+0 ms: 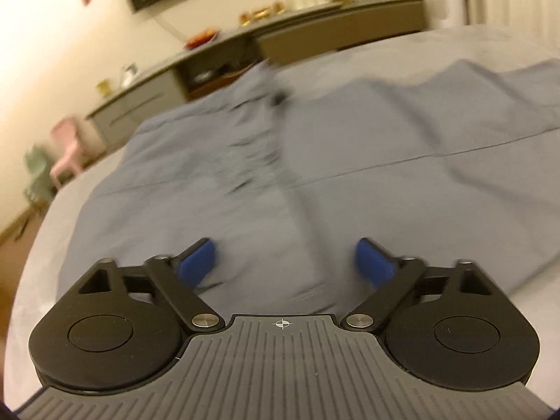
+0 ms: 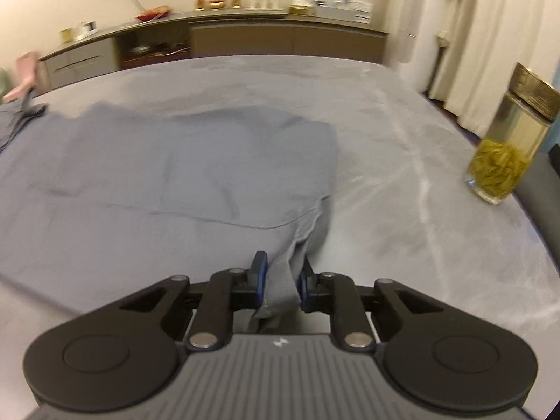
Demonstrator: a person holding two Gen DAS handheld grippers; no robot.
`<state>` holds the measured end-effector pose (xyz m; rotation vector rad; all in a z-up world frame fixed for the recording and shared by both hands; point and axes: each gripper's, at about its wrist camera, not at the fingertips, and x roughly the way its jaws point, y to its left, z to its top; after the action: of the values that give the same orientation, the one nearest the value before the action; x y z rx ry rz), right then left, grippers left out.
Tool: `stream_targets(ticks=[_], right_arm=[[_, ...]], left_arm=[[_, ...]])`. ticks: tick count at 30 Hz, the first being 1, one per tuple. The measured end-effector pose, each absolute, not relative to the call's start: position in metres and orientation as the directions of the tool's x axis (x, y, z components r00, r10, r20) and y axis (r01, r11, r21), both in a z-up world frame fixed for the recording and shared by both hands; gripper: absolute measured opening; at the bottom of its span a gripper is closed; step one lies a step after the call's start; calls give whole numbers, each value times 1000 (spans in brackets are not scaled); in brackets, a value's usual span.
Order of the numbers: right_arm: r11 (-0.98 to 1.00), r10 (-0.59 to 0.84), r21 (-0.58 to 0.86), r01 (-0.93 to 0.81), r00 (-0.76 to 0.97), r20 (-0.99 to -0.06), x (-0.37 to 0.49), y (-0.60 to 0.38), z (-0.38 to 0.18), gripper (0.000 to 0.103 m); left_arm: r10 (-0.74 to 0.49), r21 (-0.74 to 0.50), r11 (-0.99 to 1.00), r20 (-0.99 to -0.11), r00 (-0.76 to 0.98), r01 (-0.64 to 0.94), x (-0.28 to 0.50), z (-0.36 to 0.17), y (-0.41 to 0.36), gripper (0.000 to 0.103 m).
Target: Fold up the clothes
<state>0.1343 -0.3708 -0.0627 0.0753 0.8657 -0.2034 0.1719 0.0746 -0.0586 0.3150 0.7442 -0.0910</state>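
Note:
A blue-grey garment (image 1: 315, 161) lies spread on a grey table (image 1: 437, 42), with a dark seam running down its middle. My left gripper (image 1: 285, 262) is open and empty just above the garment's near edge. In the right wrist view the same garment (image 2: 175, 175) lies to the left and ahead. My right gripper (image 2: 281, 273) is shut on a bunched corner of the garment, which hangs between the blue pads (image 2: 260, 266) just above the table (image 2: 402, 140).
A glass jar with a gold lid and green leaves (image 2: 507, 154) stands at the table's right edge. A long sideboard (image 2: 245, 35) with dishes and glasses runs along the far wall. Small pink and green chairs (image 1: 59, 154) stand at the left. White curtains (image 2: 490, 35) hang at the right.

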Motion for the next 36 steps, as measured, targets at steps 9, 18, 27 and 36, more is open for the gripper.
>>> stream_targets(ticks=[9,18,27,36], right_arm=[[946,-161,69,316,645,-747,117,-400,-57,66],[971,-192,-19,237,734,-652,103,-360,-41,8],[957,-37,-253,-139,810,-585,134,-199,-60,8],[966,46,-178,-190,798,-601,130,-190,-61,8]], left_arm=[[-79,120,966,-708,702,229,159,-35,82,72],[-499,-307,865,-598,627,396,154,23,50,76],[-577,-418,817,-569,586,398,187,46,-8,80],[-650,-551,760,-652,390,345,240,-12,-83,84]])
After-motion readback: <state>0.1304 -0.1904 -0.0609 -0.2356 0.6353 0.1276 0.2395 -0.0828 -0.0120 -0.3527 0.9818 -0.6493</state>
